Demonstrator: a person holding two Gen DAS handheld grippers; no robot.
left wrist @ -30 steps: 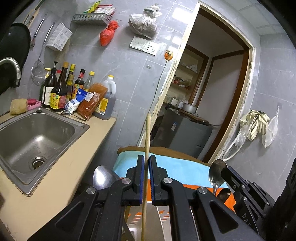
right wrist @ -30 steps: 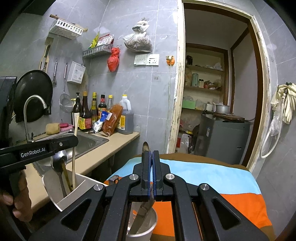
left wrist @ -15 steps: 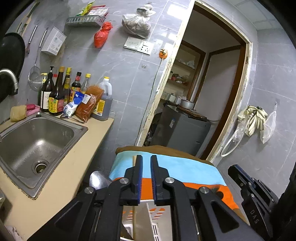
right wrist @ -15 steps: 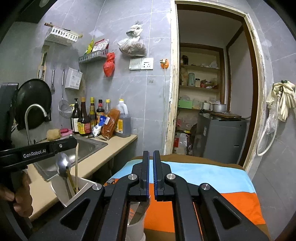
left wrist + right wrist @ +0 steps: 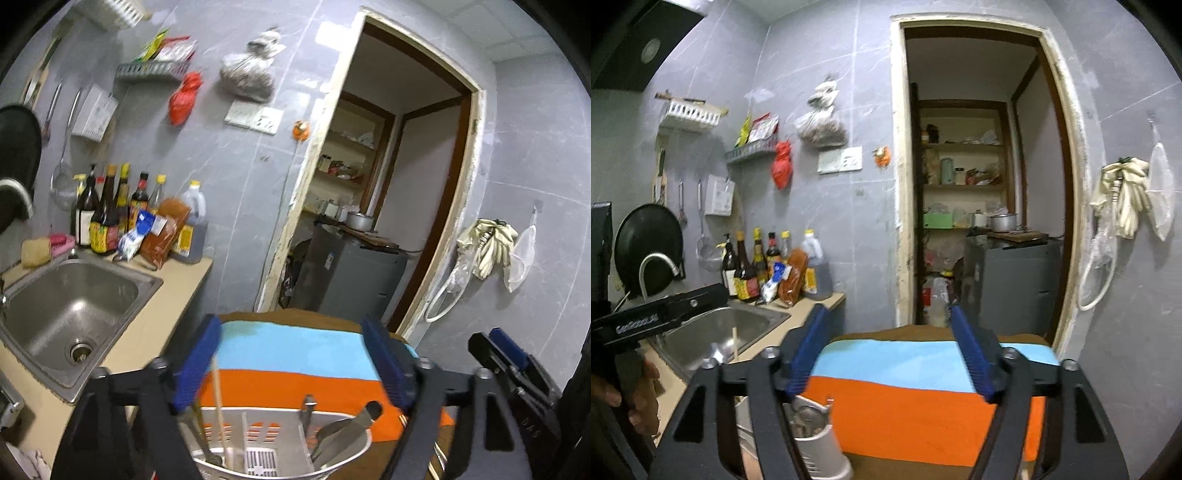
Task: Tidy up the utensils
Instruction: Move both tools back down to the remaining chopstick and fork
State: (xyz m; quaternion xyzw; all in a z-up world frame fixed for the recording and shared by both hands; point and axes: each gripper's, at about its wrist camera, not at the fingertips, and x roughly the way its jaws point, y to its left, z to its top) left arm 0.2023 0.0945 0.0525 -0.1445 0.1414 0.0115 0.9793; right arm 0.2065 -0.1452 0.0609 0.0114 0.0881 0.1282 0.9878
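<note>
I'm holding both grippers spread wide, gripping nothing: left gripper (image 5: pixel 291 362) is hovering over the utensil caddy (image 5: pixel 332 458), where chopstick (image 5: pixel 221 406) and knife (image 5: pixel 343 428) are standing upright (presumably dropped in); right gripper (image 5: pixel 892 354) is waiting beside it.

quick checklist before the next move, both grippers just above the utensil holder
1. Left gripper open and empty: ok, the jaws stand wide apart with nothing between them.
2. Right gripper open and empty: ok, likewise spread wide.
3. Chopstick in the white utensil holder: ok, it stands upright in the left part.
4. Knife in the holder: ok, it leans in the right part.
5. Holder sits steady on the striped cloth: cannot tell, its base is out of frame.
6. More utensils left to sort: cannot tell, none lie in view outside the holder.
</note>
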